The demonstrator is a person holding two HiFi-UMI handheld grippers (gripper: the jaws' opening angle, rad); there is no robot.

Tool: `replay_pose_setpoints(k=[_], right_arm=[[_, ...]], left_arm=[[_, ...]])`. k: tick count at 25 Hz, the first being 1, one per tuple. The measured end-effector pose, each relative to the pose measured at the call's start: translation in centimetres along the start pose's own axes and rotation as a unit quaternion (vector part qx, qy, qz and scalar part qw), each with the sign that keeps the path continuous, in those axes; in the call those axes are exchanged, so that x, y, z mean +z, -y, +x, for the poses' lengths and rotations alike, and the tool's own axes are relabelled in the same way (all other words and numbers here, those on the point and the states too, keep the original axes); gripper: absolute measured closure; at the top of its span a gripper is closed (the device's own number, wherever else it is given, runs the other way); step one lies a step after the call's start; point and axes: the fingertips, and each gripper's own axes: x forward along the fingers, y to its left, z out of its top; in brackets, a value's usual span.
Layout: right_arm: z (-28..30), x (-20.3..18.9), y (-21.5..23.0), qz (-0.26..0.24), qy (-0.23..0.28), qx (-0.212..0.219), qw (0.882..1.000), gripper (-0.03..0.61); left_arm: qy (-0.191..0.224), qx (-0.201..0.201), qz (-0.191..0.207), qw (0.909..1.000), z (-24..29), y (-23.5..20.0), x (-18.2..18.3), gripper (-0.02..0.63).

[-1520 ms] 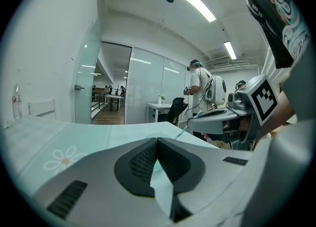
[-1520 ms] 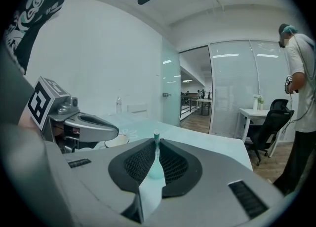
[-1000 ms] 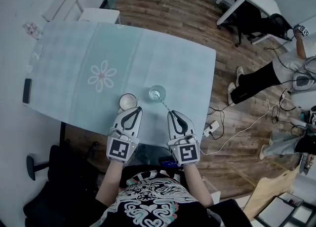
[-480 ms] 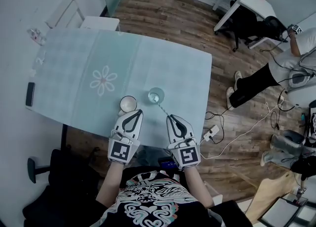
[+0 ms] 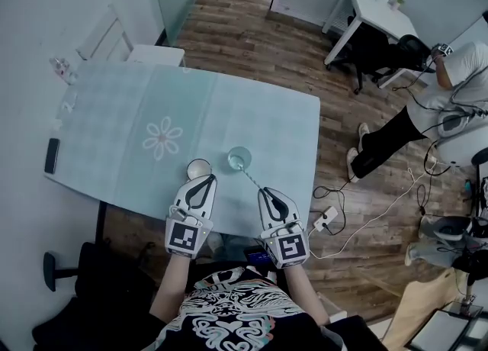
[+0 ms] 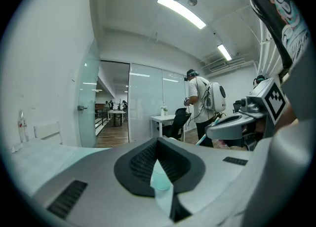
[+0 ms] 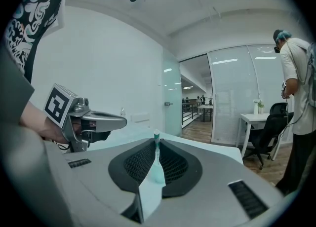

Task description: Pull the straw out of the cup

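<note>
A clear cup [image 5: 239, 159] stands on the teal table [image 5: 114, 113] near its front edge. A thin teal straw [image 5: 252, 176] slants from the cup's mouth back to my right gripper [image 5: 267, 191], which is shut on the straw's near end. In the right gripper view the straw's tip [image 7: 156, 137] pokes up between the closed jaws. My left gripper [image 5: 206, 180] is shut on nothing, its tip just short of a second, white-rimmed cup [image 5: 199, 168]. From the left gripper view, the right gripper [image 6: 237, 122] and the straw [image 6: 202, 139] show at the right.
A dark phone [image 5: 51, 156] lies at the table's left edge and a small bottle [image 5: 61, 67] at its far left corner. A power strip [image 5: 324, 216] and cables lie on the wooden floor. A person [image 5: 427, 105] stands at the right beside a white desk [image 5: 374, 6].
My right gripper has drawn back toward me with the straw, so more of the straw lies outside the cup. The head view has risen; the left gripper has barely moved.
</note>
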Motion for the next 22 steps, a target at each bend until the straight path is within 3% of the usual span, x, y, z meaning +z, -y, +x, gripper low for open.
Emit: replay_pose_setpoints(k=[14,22], right_arm=[[-0.8,3.4,0.2,0.001,0.054,0.003,0.999,0.526],[0.1,4.6,0.1,0.006,0.065,0.002,0.998,0.526]], left_arm=[[0.039,0.008,0.012,0.9991,-0.4,-0.4,2.9,0.617],[0.035,0.021,0.014,0.9991,-0.8,-1.8,3.2,0.617]])
